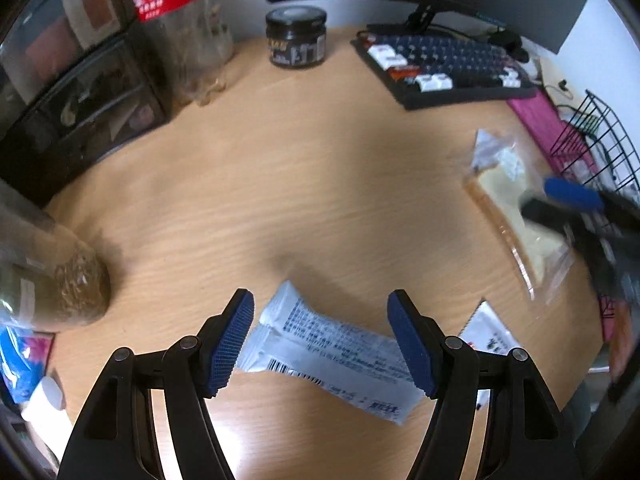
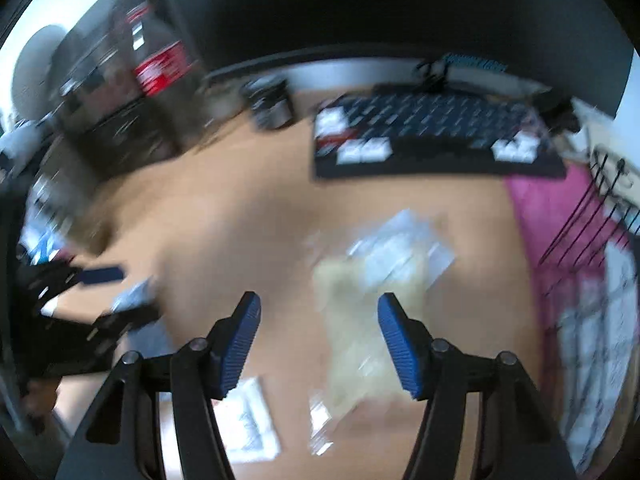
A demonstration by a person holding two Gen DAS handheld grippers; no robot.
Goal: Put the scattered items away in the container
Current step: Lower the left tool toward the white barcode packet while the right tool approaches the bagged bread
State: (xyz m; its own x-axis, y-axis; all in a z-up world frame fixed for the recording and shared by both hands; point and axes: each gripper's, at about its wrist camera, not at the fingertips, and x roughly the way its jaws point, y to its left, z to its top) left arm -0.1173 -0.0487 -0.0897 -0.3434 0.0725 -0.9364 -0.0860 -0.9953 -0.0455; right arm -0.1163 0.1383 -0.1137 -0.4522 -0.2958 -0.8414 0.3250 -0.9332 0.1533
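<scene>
A long white snack-bar wrapper lies on the wooden desk, between the open fingers of my left gripper, which hovers just above it. A clear bag with a bread slice lies to the right; in the blurred right wrist view the bag sits under my open, empty right gripper. The right gripper also shows in the left wrist view, over the bag. A small white packet lies at the front, also in the right wrist view. The black wire basket stands at the right edge.
A keyboard and monitor sit at the back, a dark jar beside them. A cola bottle and drawer unit stand at the back left. A jar of grainy stuff lies at the left. A pink mat lies under the basket.
</scene>
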